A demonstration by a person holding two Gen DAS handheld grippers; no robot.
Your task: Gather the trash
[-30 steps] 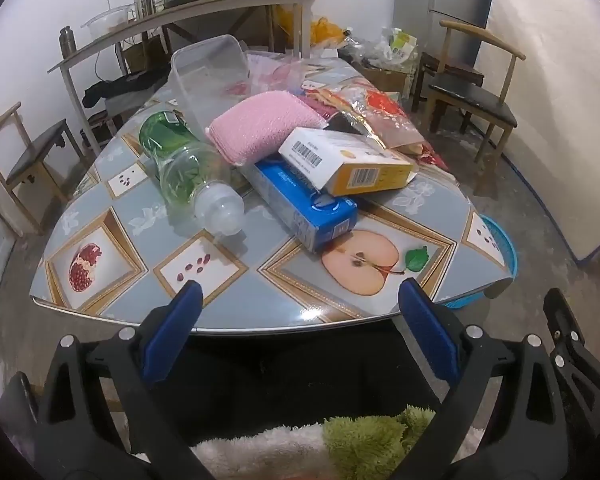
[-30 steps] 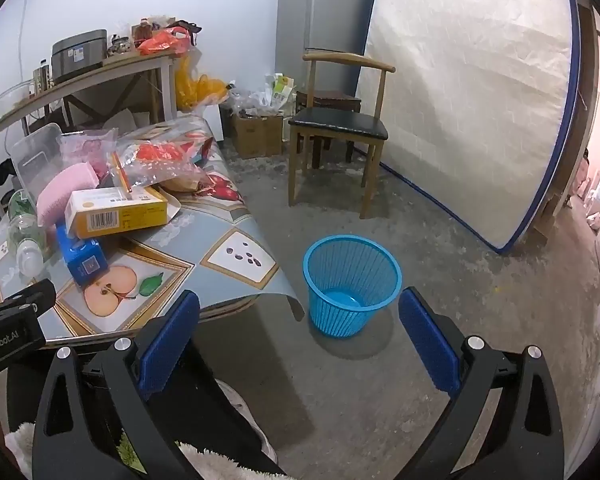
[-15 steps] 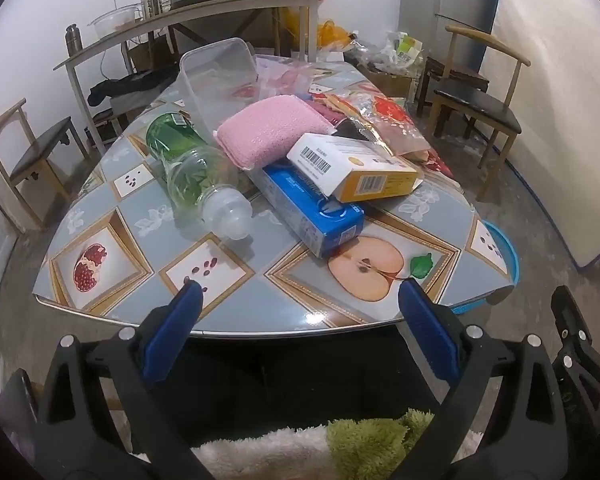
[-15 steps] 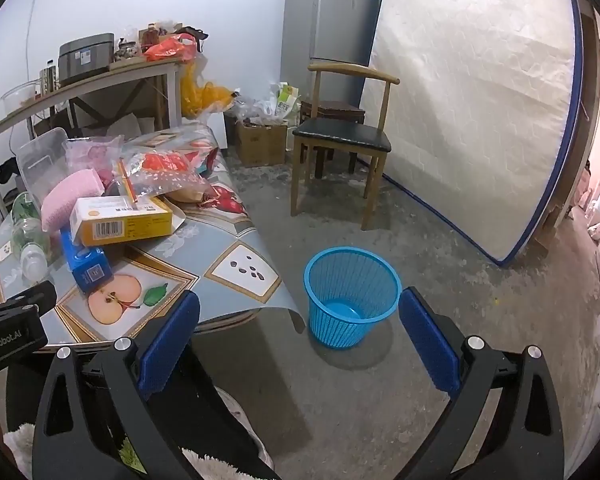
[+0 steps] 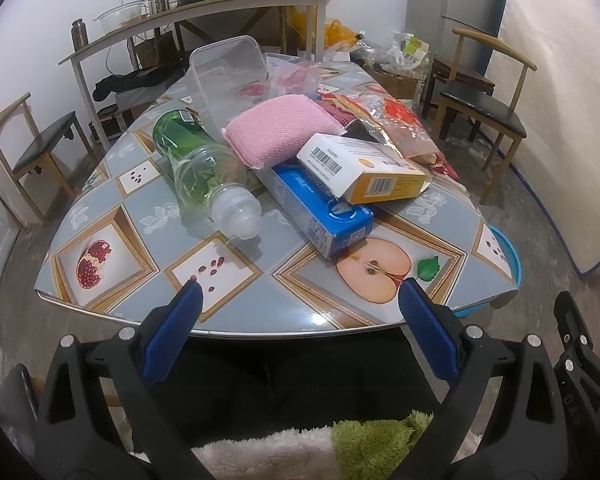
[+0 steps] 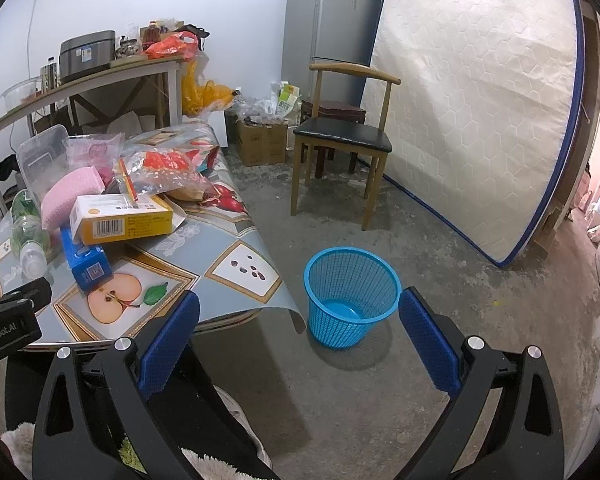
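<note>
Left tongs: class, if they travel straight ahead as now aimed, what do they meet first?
Probably the blue box near the table edge; the open left tongs point between it and the plastic bottle, though depth is uncertain.

Left tool [image 5: 300, 304]: black angular frame, two blue ribbed finger pads [image 5: 176, 332], silver screw heads at the pivots. Right tool [image 6: 299, 312]: identical build, black arms, blue pads, silver screws. White lettering reading "enRobot.AI" marks the left tool's housing. The person wears fluffy white-and-green fabric [image 5: 340, 444] and dark trousers.
</note>
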